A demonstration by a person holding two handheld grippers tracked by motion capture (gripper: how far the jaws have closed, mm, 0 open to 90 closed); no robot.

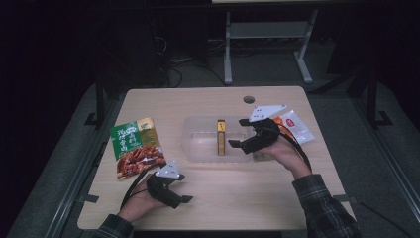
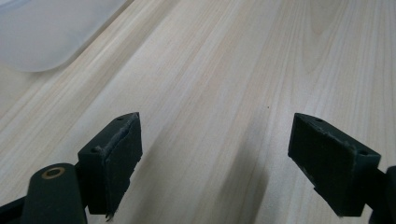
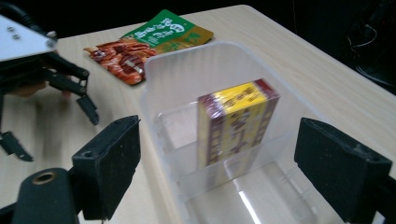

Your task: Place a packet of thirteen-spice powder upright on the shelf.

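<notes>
A yellow and maroon box stands upright inside a clear plastic container at the table's middle. My right gripper hovers open at the container's right end. Its jaws point at the box from a short way off, and nothing is between them. My left gripper rests open near the front edge over bare wood, holding nothing. It also appears far left in the right gripper view as the left gripper. A rounded corner of the container shows beyond it.
A green and red food pouch lies flat left of the container. A white and orange packet lies right of it, behind the right hand. A clear divider crosses the container in front of the box. A round hole marks the table's far side.
</notes>
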